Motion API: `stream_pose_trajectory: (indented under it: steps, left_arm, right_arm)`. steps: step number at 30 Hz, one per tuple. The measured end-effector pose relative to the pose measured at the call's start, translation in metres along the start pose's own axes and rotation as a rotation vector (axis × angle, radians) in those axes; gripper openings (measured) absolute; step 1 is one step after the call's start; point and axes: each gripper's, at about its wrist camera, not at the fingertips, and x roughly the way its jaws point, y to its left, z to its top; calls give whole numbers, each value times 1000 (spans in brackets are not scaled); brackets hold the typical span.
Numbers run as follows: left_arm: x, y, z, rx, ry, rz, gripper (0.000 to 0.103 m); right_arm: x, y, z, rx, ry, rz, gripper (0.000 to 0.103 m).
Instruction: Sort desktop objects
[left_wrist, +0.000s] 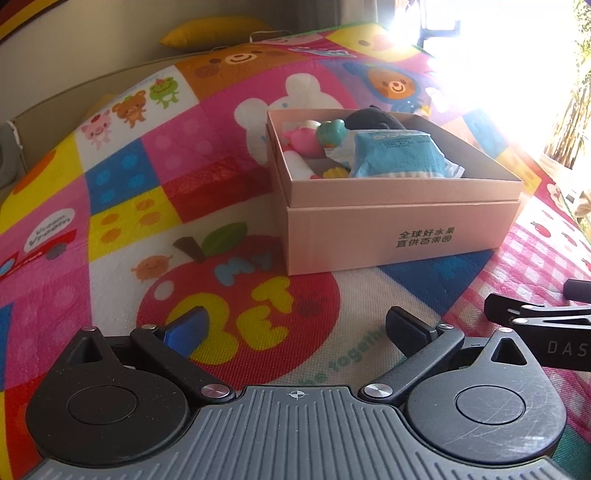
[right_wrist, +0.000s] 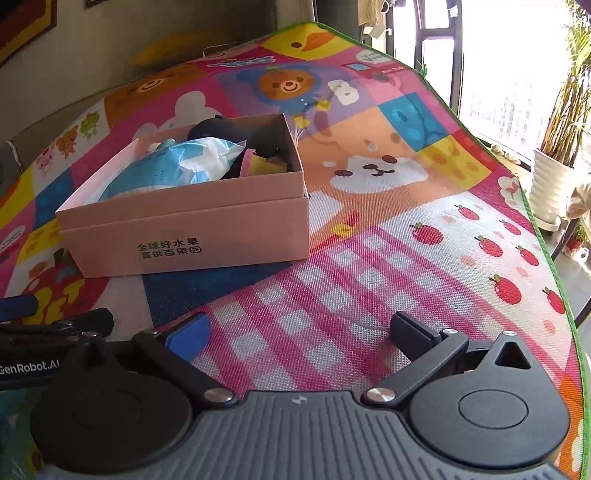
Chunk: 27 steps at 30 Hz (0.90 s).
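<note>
While both claws hover low over the woven play mat (right_wrist: 369, 258), neither one has anything in it. The left claw (left_wrist: 295, 328) has its fingers spread wide apart, one blue pad and one black pad, over the big red apple print. The right claw (right_wrist: 301, 330) is spread just as wide, over the pink-and-white checked patch near the mat's front edge.

The pink cardboard box (left_wrist: 399, 236) sits toward the middle of the mat, a plain rectangular thing with matte sides, green printed characters on its front wall, and its lid tucked under it like a base. It's pretty full: a crinkly blue plastic packet (left_wrist: 397, 153) lies on top along the front wall, a black rounded soft-looking thing (left_wrist: 369, 120) is at the back, and a glossy pink toy (left_wrist: 304, 142) and a teal figure (left_wrist: 332, 131) sit in the back-left corner, with a bit of yellow peeking out beneath.

Off the mat's right edge stands a ribbed white plant pot (right_wrist: 550, 184) with tall grassy stalks.
</note>
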Motion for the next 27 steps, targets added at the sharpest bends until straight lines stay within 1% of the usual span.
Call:
stream_pose_trajectory:
  steps: [2, 5, 10, 27]
  left_arm:
    - [1, 1, 0, -6, 1, -5, 103]
    - [1, 1, 0, -4, 1, -4, 103]
    - [0, 1, 0, -7, 1, -6, 103]
    - [0, 0, 0, -6, 1, -6, 103]
  right_arm:
    - [-2, 5, 0, -36, -4, -30, 103]
    - [-2, -4, 0, -9, 2, -9, 103]
    - [-5, -8, 0, -17, 3, -15, 103]
    - [-4, -5, 0, -20, 3, -18, 103]
